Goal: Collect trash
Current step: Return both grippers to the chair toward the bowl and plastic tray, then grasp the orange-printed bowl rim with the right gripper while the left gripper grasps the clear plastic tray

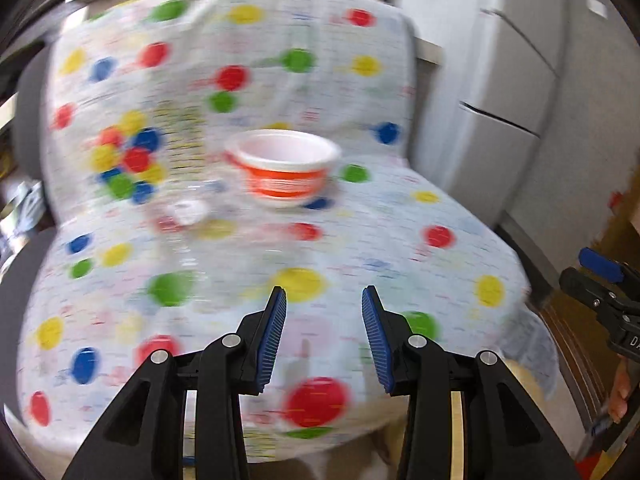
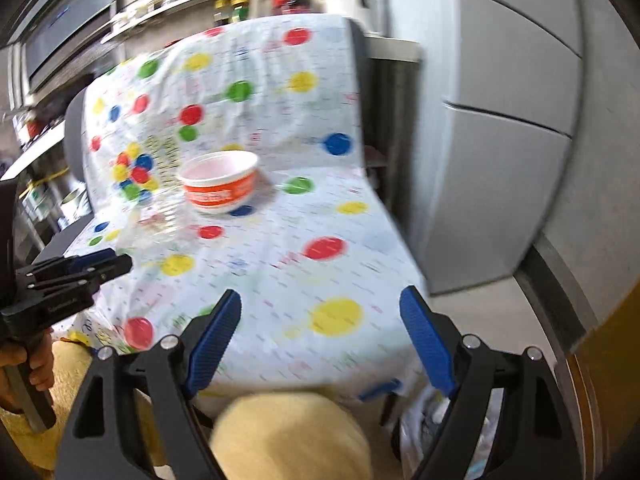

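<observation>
**Approach to trash on covered seat: both grippers empty**

The white disposable bowl with the orange printed band [image 1: 286, 168] sits upright on the seat of a chair draped in a white sheet with coloured polka dots [image 1: 400, 240], close to the fold where the seat meets the backrest. Just beside the bowl, toward the left, lies a clear crumpled plastic bottle with a white cap [image 1: 188, 216]; motion blur hides whether the two touch.

The left gripper [image 1: 324, 300] hovers over the front part of the seat with its blue pads moderately apart and nothing between them. The right gripper [image 2: 320, 304] is spread wider, also empty, and points at the seat from the front right. Both are well apart from the bowl.

Handling assessment:
- The bowl appears thin-walled, light and empty. It will likely flex or crush under firm closure and may slide on the loose sheet.
- Recommended hold: pinch the rim, one finger inside and one outside the wall.
- The bottle appears light, springy and smooth-skinned. Recommended hold: across the neck near the cap, where the material is stiffest.

A white plastic bag [image 2: 424, 424] shows below the right gripper; it is probably the collection point.
</observation>
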Available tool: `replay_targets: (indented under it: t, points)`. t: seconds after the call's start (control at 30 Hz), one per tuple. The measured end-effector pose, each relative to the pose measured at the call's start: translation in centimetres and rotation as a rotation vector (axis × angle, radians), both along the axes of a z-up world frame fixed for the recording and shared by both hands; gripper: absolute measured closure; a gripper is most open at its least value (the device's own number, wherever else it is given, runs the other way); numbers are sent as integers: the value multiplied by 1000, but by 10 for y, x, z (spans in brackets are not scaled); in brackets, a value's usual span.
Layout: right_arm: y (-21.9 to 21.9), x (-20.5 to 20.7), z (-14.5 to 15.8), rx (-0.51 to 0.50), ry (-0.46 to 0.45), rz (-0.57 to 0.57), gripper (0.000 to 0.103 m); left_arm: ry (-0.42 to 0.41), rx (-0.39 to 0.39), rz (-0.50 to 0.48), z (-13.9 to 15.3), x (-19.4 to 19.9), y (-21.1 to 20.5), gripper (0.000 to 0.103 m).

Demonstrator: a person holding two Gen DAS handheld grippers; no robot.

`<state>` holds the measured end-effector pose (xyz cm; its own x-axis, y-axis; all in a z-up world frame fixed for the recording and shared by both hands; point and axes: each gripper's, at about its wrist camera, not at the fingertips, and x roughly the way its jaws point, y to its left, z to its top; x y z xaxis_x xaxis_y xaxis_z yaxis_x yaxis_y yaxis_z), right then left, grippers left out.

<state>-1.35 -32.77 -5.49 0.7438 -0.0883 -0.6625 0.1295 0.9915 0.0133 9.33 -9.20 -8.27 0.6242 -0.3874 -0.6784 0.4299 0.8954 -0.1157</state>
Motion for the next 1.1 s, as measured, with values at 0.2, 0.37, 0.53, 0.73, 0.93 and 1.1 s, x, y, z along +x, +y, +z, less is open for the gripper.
replay_targets:
  t: [0.2, 0.37, 0.53, 0.73, 0.93, 1.1]
  points:
    - [38, 62, -3, -44, 29, 81, 23, -3, -10, 162, 7, 35, 55, 62]
    - [57, 104, -3, -60, 23, 119, 29, 53, -14, 228, 0, 75, 79, 62]
    - [65, 156, -7, -31, 14, 129, 49, 104, -8, 238, -20, 110, 81, 62]
    - [61, 229, -18, 42, 37, 89, 49, 126, 19, 237, -41, 140, 71, 62]
    - [47, 287, -45, 99, 130, 7, 49, 132, 29, 231, -48, 153, 66, 62]
    - [34, 303, -71, 287, 221, -11, 82, 131, 41, 210, -51, 149, 64, 62]
